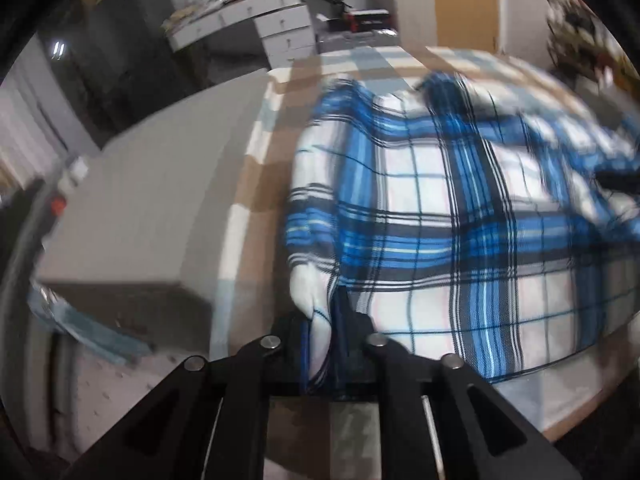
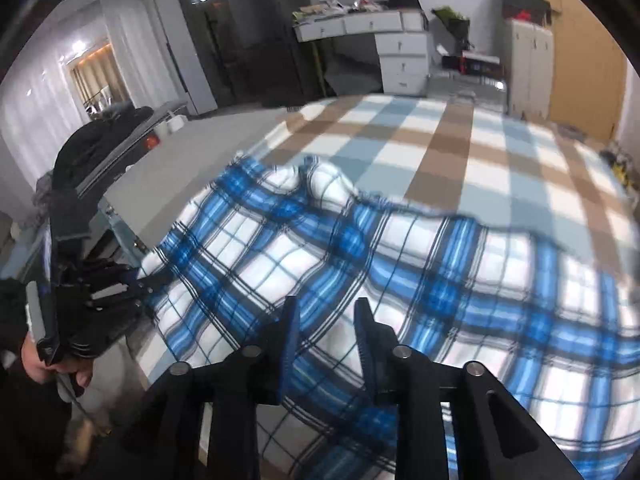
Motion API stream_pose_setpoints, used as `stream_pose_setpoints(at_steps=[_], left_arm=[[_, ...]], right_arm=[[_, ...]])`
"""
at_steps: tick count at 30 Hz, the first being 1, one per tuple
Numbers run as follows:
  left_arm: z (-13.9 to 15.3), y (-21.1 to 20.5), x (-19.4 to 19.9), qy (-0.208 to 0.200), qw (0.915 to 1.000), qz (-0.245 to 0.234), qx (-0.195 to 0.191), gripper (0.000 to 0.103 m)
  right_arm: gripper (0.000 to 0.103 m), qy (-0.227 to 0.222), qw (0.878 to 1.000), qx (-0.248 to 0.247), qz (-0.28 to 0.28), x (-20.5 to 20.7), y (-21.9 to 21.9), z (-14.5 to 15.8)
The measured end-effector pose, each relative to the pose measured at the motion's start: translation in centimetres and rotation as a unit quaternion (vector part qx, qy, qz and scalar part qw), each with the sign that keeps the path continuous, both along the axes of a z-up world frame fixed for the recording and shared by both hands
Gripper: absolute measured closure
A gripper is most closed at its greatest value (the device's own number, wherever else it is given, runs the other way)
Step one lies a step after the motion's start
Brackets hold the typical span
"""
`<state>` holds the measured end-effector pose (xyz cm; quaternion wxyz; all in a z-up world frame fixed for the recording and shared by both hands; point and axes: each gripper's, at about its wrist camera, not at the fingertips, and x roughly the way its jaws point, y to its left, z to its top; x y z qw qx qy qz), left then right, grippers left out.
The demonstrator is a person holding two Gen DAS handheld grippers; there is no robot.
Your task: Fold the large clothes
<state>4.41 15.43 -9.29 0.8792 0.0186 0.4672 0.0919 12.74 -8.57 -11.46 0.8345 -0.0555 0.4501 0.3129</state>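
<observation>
A large blue-and-white plaid shirt [image 1: 440,208] lies spread on a bed with a brown, blue and white checked cover [image 1: 280,92]. My left gripper [image 1: 326,340] is shut on a bunched edge of the shirt at its near left corner. The shirt also fills the right wrist view [image 2: 360,248]. My right gripper [image 2: 326,312] has its jaws apart, with the shirt's near edge lying between the fingers [image 2: 290,328]. The left gripper [image 2: 148,280] shows at the left of the right wrist view, holding the shirt's corner.
A grey cabinet top [image 1: 152,184] runs along the bed's left side. A white desk with drawers [image 2: 392,40] and a white locker [image 2: 528,68] stand past the bed's far end. The bed cover [image 2: 460,140] is bare beyond the shirt.
</observation>
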Motion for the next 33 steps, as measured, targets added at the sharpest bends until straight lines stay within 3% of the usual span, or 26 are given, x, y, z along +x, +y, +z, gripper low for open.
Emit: stream_pose_setpoints(at_steps=[1,3,5,8,9,10,12,14,16,18,20,21,22,23,24,26,29,31,33], left_arm=[[0.4,0.7,-0.4,-0.005,0.9999,0.009,-0.012,0.09],[1.3,2.5,-1.4,-0.009,0.9986,0.043,-0.028,0.071],[1.4,4.5,-2.6,-0.021,0.9921,0.064,-0.106,0.036],[-0.5,6.4,-3.1,-0.004,0.966,0.086,-0.244,0.034],[-1.2,6.3,-2.9,0.004,0.9575,0.091,-0.274,0.034],[-1.7,6.0,-2.7,0.009,0.9527,0.087,-0.291,0.034],[-1.6,5.2,-2.1,-0.007,0.9551,0.081,-0.285,0.032],[-1.9,4.5,-1.4,-0.005,0.9456,0.07,-0.318,0.027],[-1.9,3.8,-1.0,-0.015,0.947,0.067,-0.314,0.025],[-1.7,3.0,0.5,-0.023,0.9545,0.057,-0.292,0.025],[-1.7,3.2,1.4,-0.03,0.9498,0.069,-0.304,0.03],[-1.9,3.6,1.6,-0.037,0.9443,0.085,-0.316,0.041],[-2.0,3.9,1.9,-0.039,0.9394,0.095,-0.327,0.074],[-2.3,3.8,2.4,-0.039,0.9369,0.096,-0.334,0.09],[-2.3,3.5,2.8,-0.047,0.9392,0.095,-0.327,0.09],[-1.4,1.7,2.7,-0.073,0.9541,0.083,-0.278,0.091],[0.7,-2.6,1.7,-0.132,0.9781,0.027,-0.158,0.091],[1.4,-5.9,1.3,-0.15,0.9847,-0.026,-0.086,0.092],[1.3,-8.7,1.1,-0.158,0.9842,-0.071,-0.037,0.092]], right_arm=[[0.074,0.015,1.0,-0.006,-0.004,0.5,-0.1,-1.0],[0.073,0.04,0.999,0.011,-0.021,0.8,-1.1,-2.2],[0.073,0.055,0.997,0.048,-0.038,0.8,-2.4,-1.9],[0.068,0.051,0.995,0.072,-0.047,0.3,-3.5,-0.9],[0.065,0.048,0.995,0.075,-0.047,0.1,-3.7,-0.7],[0.063,0.046,0.995,0.077,-0.047,0.0,-3.7,-0.6],[0.061,0.044,0.995,0.079,-0.042,-0.5,-3.6,-0.2],[0.061,0.044,0.995,0.079,-0.04,-0.7,-3.4,0.0],[0.059,0.044,0.995,0.083,-0.044,-0.5,-3.1,0.1],[0.058,0.051,0.993,0.098,-0.044,-0.3,-3.2,0.1],[0.058,0.059,0.991,0.112,-0.049,0.1,-3.2,0.1],[0.058,0.063,0.99,0.116,-0.05,0.3,-3.1,0.2],[0.058,0.067,0.99,0.117,-0.05,0.5,-3.0,0.2],[0.058,0.075,0.989,0.118,-0.051,1.0,-2.9,0.3],[0.058,0.082,0.988,0.119,-0.048,1.5,-2.8,0.5],[0.058,0.089,0.988,0.121,-0.043,2.6,-2.3,1.4],[0.054,0.103,0.985,0.135,-0.031,4.7,-1.3,3.8],[0.043,0.127,0.982,0.141,-0.004,6.5,0.7,5.8],[0.038,0.15,0.979,0.13,0.043,7.9,3.8,7.5]])
